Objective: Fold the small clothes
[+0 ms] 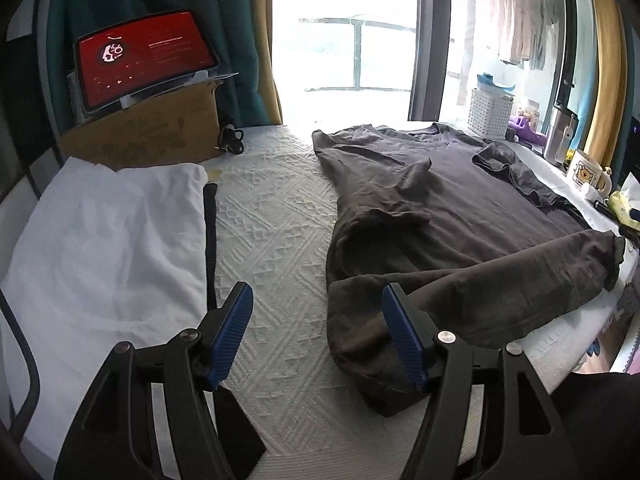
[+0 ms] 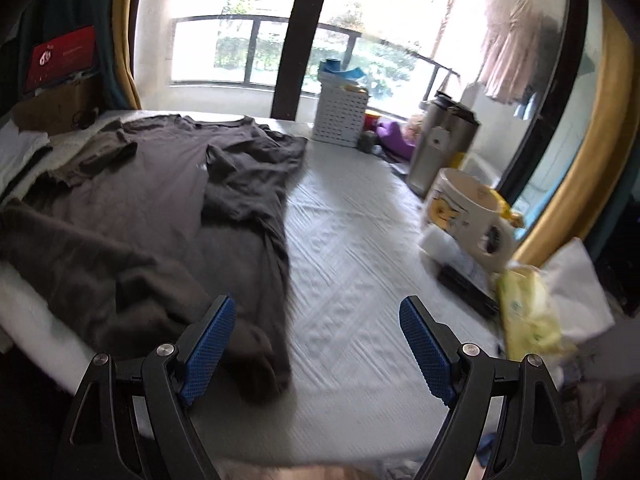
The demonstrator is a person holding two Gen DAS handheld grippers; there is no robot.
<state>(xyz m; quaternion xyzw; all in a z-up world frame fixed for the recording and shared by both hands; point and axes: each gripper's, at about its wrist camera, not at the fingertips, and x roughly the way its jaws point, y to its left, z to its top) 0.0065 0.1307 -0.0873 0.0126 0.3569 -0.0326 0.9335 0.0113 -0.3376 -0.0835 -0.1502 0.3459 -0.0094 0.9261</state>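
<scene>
Dark grey t-shirt [image 1: 460, 200] lies spread on the white quilted mattress [image 1: 272, 240], collar toward the window, both sleeves folded inward, bottom hem bunched and flipped up near the front edge. Left gripper [image 1: 318, 336] jaws wide apart, nothing held, hovering over the mattress just beside the shirt's near-left corner. Right gripper [image 2: 316, 344] jaws also spread, empty, at the shirt's right hem. Folded white garment [image 1: 108, 240] lies to the left, apart. Tablet [image 1: 144, 56] on cardboard box [image 1: 160, 136] behind it. Mug [image 2: 468, 216] right of shirt.
</scene>
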